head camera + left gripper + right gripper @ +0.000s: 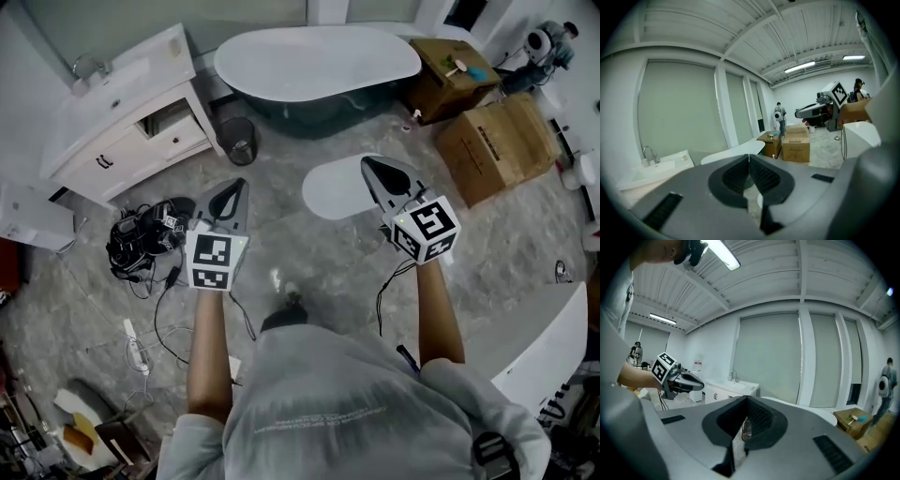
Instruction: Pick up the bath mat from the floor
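The bath mat (339, 188) is a white oval lying flat on the grey marbled floor in front of the bathtub (319, 64). In the head view my right gripper (371, 165) is held above the mat's right part, jaws shut and empty. My left gripper (241, 186) hovers to the left of the mat, apart from it, also shut with nothing in it. Both point level toward the far wall. In the left gripper view the jaws (749, 158) meet in a closed line. The right gripper view shows its jaws (746, 400) closed too, with the left gripper (680, 381) off to the left.
A white vanity (122, 112) stands at the back left with a dark bin (240, 139) beside it. Tangled cables (141, 236) lie on the floor at left. Cardboard boxes (492, 142) sit at the back right. A white curved fixture (548, 342) is at the right.
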